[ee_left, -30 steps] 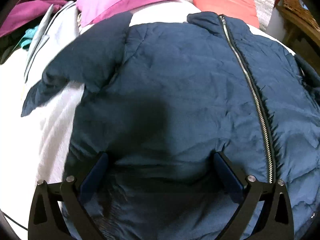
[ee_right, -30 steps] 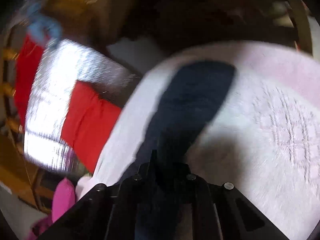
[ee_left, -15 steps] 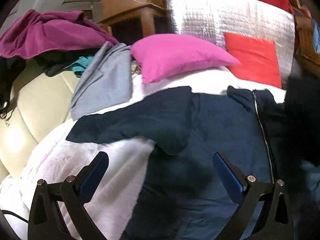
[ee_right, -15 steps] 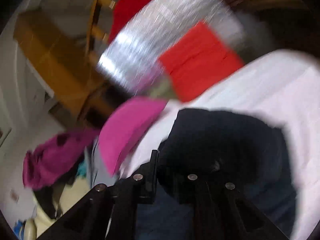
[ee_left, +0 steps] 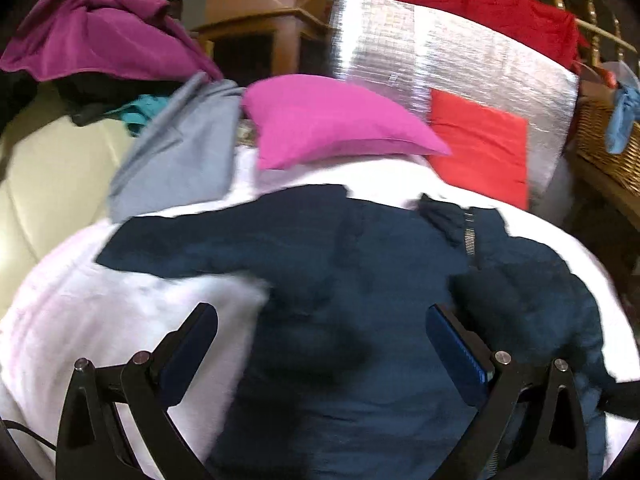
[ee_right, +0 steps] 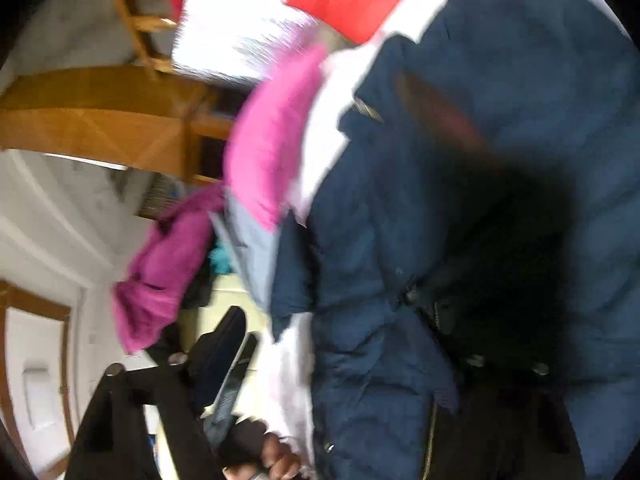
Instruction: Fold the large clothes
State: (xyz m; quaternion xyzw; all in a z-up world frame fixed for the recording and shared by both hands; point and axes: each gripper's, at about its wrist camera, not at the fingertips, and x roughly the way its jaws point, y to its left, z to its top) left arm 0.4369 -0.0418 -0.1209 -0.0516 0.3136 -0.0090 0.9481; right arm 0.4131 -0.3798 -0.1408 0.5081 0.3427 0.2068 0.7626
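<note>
A navy zip-up jacket (ee_left: 360, 280) lies front up on the white bedcover (ee_left: 120, 320), one sleeve stretched out to the left. Its other sleeve (ee_left: 528, 304) lies bunched over the right side of the body. My left gripper (ee_left: 324, 344) hovers open above the jacket's lower half, nothing between its fingers. In the blurred right wrist view the jacket (ee_right: 500, 140) fills the right side. My right gripper (ee_right: 360, 340) is opening its jaws over it; the left finger (ee_right: 224, 344) stands clear of the cloth and the right finger is lost in dark blur.
A pink pillow (ee_left: 332, 120), a red cushion (ee_left: 480, 148) and a silver foil panel (ee_left: 440, 60) sit at the bed's head. Grey and purple clothes (ee_left: 92, 36) pile up at the left. A wicker basket (ee_left: 608, 148) stands at the right. A hand (ee_right: 276, 460) shows at the lower edge.
My left gripper rose and tilted up from the jacket body. My right gripper, shut on the dark sleeve, swung it across onto the jacket and has spread its jaws.
</note>
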